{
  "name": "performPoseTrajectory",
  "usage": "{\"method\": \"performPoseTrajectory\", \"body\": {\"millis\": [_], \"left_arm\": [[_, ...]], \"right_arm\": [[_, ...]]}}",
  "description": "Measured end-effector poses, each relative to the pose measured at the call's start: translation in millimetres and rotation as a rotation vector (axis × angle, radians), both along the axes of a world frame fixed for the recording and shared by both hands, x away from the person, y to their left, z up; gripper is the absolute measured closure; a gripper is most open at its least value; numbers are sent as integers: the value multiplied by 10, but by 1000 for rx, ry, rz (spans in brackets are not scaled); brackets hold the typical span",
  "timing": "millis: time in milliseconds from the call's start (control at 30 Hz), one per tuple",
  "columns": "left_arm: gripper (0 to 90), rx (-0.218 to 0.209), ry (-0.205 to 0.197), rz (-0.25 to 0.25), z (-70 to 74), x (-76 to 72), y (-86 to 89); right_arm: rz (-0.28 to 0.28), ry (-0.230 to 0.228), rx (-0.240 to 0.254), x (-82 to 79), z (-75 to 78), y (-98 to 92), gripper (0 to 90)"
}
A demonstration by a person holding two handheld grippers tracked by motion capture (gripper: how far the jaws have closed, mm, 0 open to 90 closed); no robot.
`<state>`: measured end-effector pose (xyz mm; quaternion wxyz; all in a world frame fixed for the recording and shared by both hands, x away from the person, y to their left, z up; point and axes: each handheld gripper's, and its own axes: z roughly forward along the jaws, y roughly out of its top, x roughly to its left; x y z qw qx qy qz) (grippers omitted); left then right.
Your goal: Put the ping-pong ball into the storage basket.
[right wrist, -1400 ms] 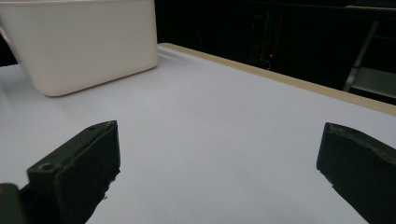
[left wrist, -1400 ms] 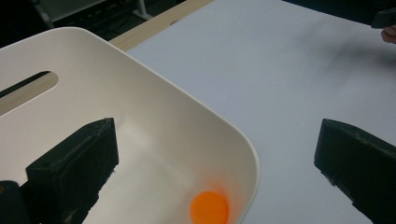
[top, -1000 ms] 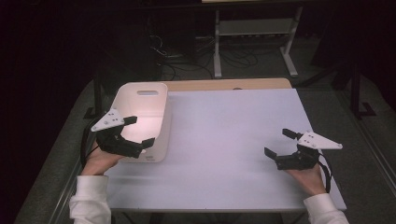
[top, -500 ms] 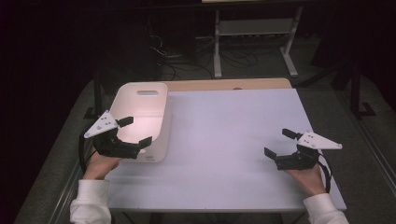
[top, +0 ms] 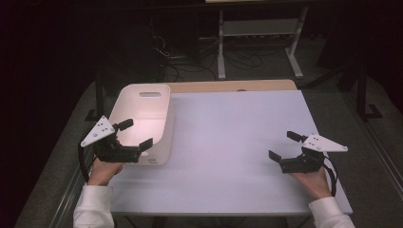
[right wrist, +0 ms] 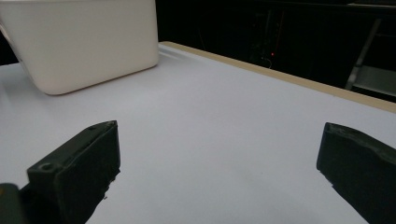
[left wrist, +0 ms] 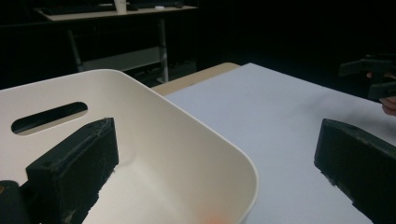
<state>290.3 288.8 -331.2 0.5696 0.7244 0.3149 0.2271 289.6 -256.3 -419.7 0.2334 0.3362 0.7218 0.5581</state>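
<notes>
I see left gripper (top: 134, 134) at lower left of high view, matte black blocky jaws spread wide, straddling near rim of white bin (top: 161, 110). Bin smooth plastic, rounded corners, slot handle in far wall. Right gripper (top: 284, 146) at lower right, jaws apart over bare white table (top: 228, 133). Metal shelf frame (top: 259, 28) beyond, top centre.

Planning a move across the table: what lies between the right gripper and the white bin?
Bare white tabletop separates the right gripper from the white bin; high view and right gripper view both show it.
</notes>
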Motion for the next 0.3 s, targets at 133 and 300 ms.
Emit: {"method": "performPoseTrajectory", "body": {"millis": [133, 300], "left_arm": [[0, -5, -4, 16, -13, -3, 15], [0, -2, -8, 24, -13, -5, 49]], "right_arm": [[0, -10, -2, 7, 2, -10, 0], [-3, -1, -4, 4, -1, -11, 0]]}}
